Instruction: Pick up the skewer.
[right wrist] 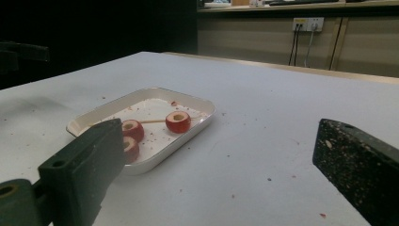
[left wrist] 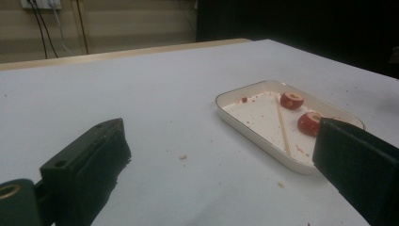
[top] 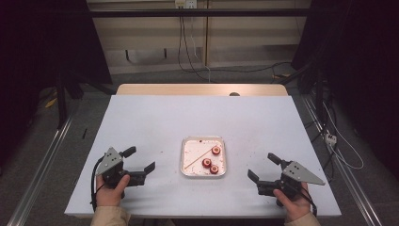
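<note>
Both grippers rest near the table's [top: 141, 117] front edge, the left gripper [top: 140, 160] and right gripper [top: 263, 165] spread wide and holding nothing. Between them sits the white tray [top: 203, 140] with three red fruit pieces [top: 207, 163] and a wooden stick [top: 197, 157]. Nothing is started, I think; next, one gripper should reach in for the stick.

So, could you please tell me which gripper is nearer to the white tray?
Left, narrowly. The left gripper sits open left of the white tray; the right gripper sits open to its right, slightly farther off.
</note>
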